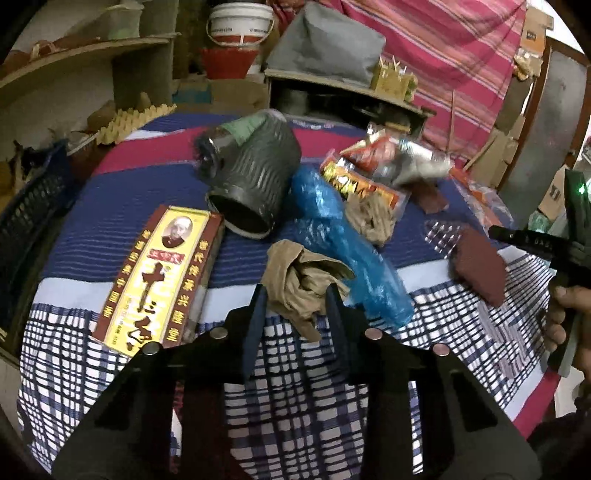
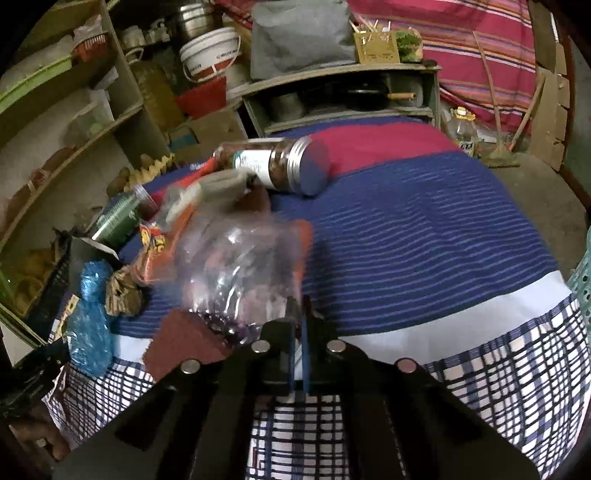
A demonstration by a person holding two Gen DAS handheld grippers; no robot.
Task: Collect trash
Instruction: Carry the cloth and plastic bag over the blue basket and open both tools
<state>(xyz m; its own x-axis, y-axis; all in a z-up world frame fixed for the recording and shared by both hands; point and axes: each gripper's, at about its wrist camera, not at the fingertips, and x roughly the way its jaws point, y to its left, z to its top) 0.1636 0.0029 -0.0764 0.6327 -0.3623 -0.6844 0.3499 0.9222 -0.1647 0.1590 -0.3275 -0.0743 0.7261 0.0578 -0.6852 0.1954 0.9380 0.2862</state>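
Note:
My left gripper [image 1: 297,291] is shut on a crumpled tan paper wad [image 1: 301,286] just above the cloth-covered table [image 1: 74,258]. Beyond it lie a blue plastic bag [image 1: 347,258], a second tan wad [image 1: 373,218], red-yellow snack wrappers [image 1: 358,177] and a dark ribbed cup [image 1: 255,173] on its side. My right gripper [image 2: 298,306] is shut on the corner of a clear plastic bag [image 2: 236,258], which hangs blurred to the left. The right gripper also shows at the right edge of the left wrist view [image 1: 517,236].
A red-yellow box [image 1: 159,277] lies left of the cup. A dark red card [image 1: 476,269] lies at the right. A jar with a metal lid [image 2: 277,166] lies on the far cloth. Shelves [image 2: 74,110], a white bucket [image 1: 240,22] and a black crate [image 1: 29,206] surround the table.

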